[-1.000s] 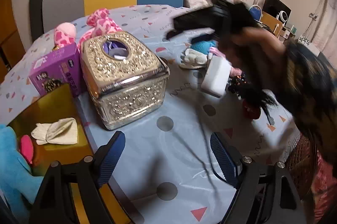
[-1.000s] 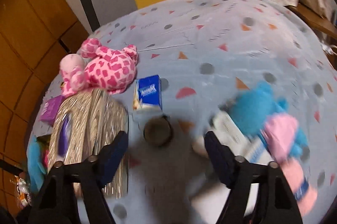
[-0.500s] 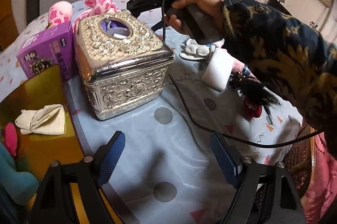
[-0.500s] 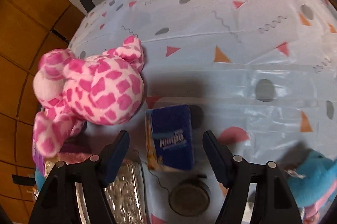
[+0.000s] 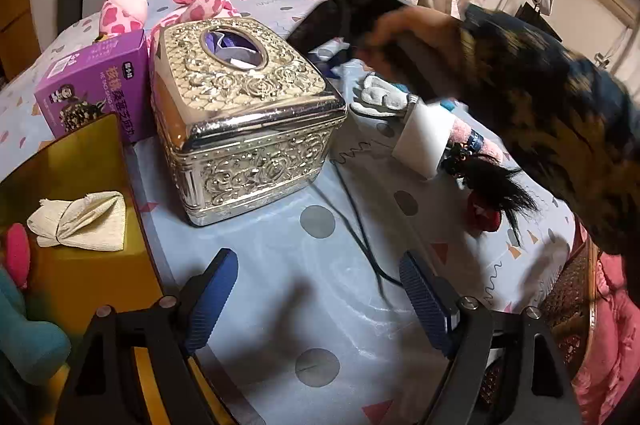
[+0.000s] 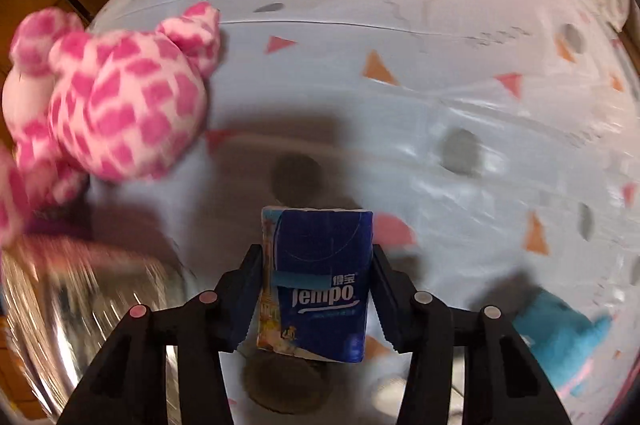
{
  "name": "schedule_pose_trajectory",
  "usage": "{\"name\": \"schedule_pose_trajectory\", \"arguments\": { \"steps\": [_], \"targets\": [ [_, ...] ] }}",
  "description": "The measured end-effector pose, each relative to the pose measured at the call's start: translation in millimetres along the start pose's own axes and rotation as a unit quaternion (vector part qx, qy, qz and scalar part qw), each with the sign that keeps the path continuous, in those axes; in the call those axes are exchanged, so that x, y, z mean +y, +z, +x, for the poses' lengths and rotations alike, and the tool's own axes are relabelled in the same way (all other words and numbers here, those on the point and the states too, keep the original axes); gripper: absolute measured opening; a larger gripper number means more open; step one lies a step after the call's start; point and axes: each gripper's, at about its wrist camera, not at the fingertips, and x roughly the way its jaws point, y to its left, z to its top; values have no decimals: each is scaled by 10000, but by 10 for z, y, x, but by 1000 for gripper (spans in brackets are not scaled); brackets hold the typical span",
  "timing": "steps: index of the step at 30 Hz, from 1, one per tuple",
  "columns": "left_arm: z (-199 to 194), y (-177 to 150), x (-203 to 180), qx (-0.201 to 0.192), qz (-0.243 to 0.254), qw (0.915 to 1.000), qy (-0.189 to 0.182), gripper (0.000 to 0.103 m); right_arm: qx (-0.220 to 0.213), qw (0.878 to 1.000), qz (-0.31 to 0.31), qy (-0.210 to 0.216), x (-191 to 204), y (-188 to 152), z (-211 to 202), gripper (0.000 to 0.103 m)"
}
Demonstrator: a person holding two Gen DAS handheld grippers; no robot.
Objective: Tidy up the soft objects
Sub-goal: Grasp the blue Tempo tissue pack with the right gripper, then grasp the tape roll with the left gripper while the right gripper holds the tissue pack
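- The table [image 5: 280, 265], under a pale blue patterned cloth, carries everything; most of the clutter sits along its left side and far edge, so the middle is free to work over.
- A yellow tray [image 5: 88, 153] lies at the left edge with a folded cream cloth [image 5: 80, 221] already in it, and pink and teal soft things poke in beside it. I take this to be where the soft things are being gathered.
- The ornate metal tissue box [image 5: 244, 117] stands just right of the tray, with a purple carton [image 5: 96, 85] close against its left side.
- The pink spotted plush toy [image 6: 108, 101] lies behind the carton, not yet collected.
- The right gripper [image 6: 316, 289] is reaching over the far side of the table past the tissue box; its fingers are pressed against both sides of the blue tissue pack [image 6: 320, 281], which stands upright between them. Gripping the narrow sides looks sensible, since a soft pack would buckle if squeezed across its face.
- The left gripper [image 5: 316, 297] hovers low over bare cloth near the front edge, fingers wide apart and holding nothing, seemingly waiting its turn.
- To the right lie a white block [image 5: 420, 141] and a red, black-tufted trinket [image 5: 488, 201], well away from the tray.
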Motion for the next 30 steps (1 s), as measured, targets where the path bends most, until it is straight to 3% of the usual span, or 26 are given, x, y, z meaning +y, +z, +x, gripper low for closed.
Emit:
{"name": "schedule_pose_trajectory", "arguments": {
  "steps": [6, 12, 15, 18, 22, 25, 27, 30],
  "targets": [
    [-64, 104, -136, -139, 185, 9997, 68, 78, -942, 9936, 509, 367, -401, -502, -739, 51],
    [-89, 359, -397, -232, 589, 9980, -33, 68, -1776, 9789, 895, 480, -706, -1283, -1529, 51],
    [-98, 651, -551, -259, 866, 9959, -22, 68, -2067, 9719, 1090, 281, -748, -1574, -1675, 51],
    [-56, 977, -723, -272, 1238, 9919, 61, 75, -2320, 9605, 1467, 452, -910, -1896, -1746, 51],
    [185, 1365, -930, 16, 1825, 9821, 469, 81, -2535, 9487, 1727, 766, -1003, -2047, -1597, 51],
    [495, 1545, -1046, 319, 2492, 9637, 900, 81, -2426, 9476, 1891, 858, -1072, -2110, -1472, 51],
    [701, 1614, -1046, 563, 2683, 9557, 1071, 81, -2571, 9472, 1798, 664, -1070, -2114, -1529, 51],
    [1035, 1681, -1010, 1044, 2767, 9477, 1196, 81, -2635, 9425, 1871, 858, -1096, -2135, -1524, 51]
  ]
}}
